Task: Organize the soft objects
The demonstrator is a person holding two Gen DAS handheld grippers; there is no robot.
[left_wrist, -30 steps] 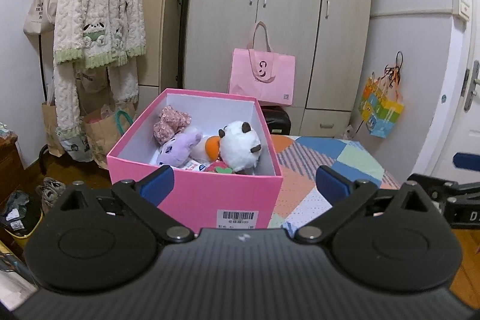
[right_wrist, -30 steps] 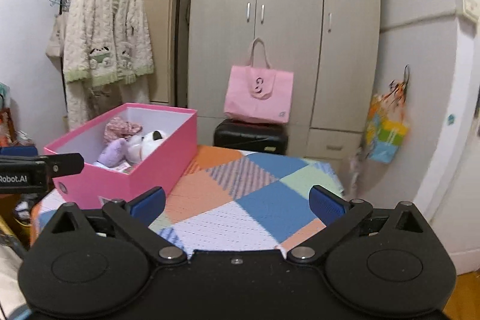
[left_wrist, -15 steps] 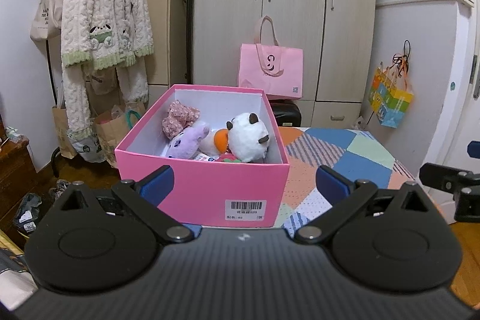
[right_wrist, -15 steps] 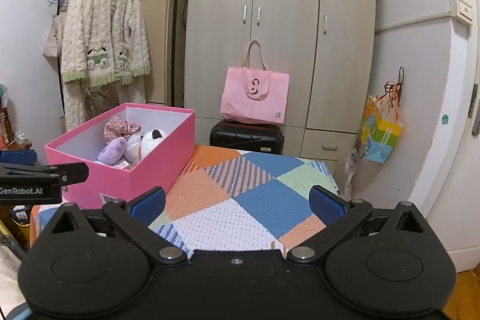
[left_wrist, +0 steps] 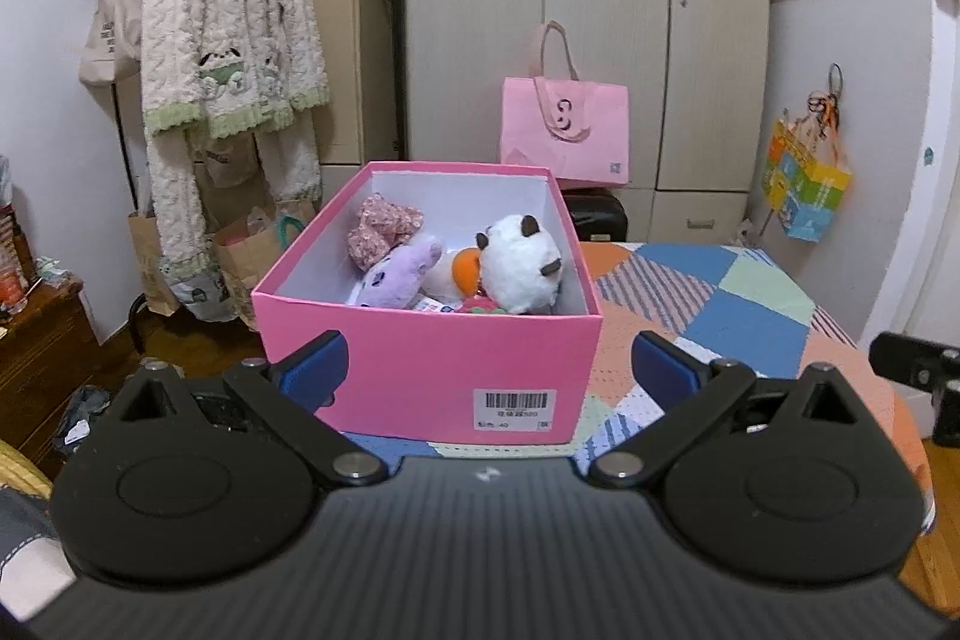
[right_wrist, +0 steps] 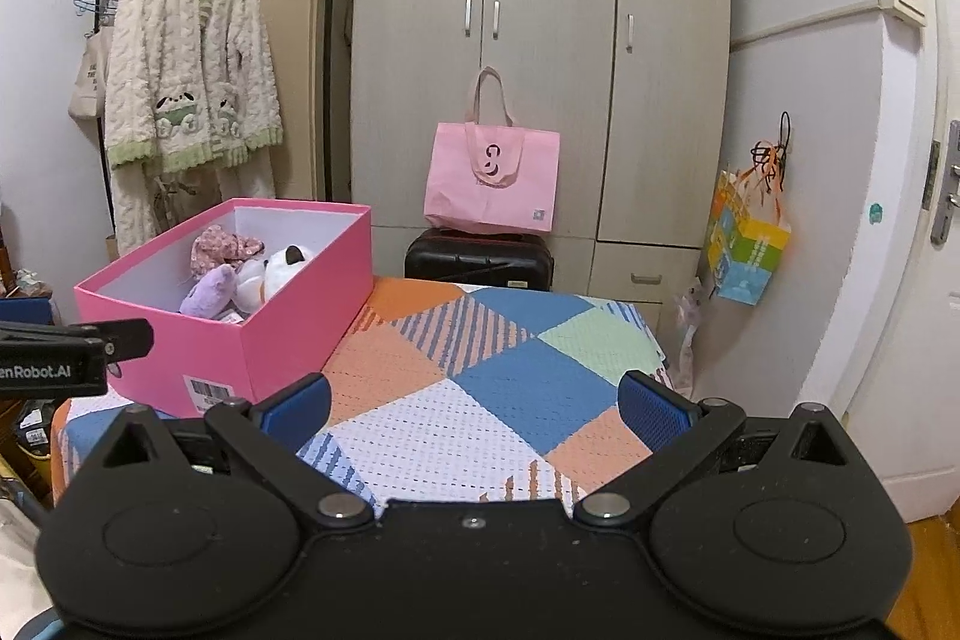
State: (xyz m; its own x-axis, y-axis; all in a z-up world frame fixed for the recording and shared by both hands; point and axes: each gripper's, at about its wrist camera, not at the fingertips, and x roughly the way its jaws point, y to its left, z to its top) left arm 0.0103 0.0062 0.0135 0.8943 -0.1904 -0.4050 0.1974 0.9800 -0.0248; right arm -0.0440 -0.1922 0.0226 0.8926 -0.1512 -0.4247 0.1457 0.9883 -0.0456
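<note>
The room is evenly, softly lit, without glare. Sharp focus is kept around the wardrobe [right_wrist: 540, 58]; lines beside it are bowed by fisheye distortion.

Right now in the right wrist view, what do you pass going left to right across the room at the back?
Cream cardigan on the rack → pink box of plush toys → pink tote bag atop the black suitcase → colorful gift bag hanging on the wall.

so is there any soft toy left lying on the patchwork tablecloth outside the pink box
No, the right wrist view shows the patchwork tablecloth bare, with the plush toys all inside the pink cardboard box.
</note>
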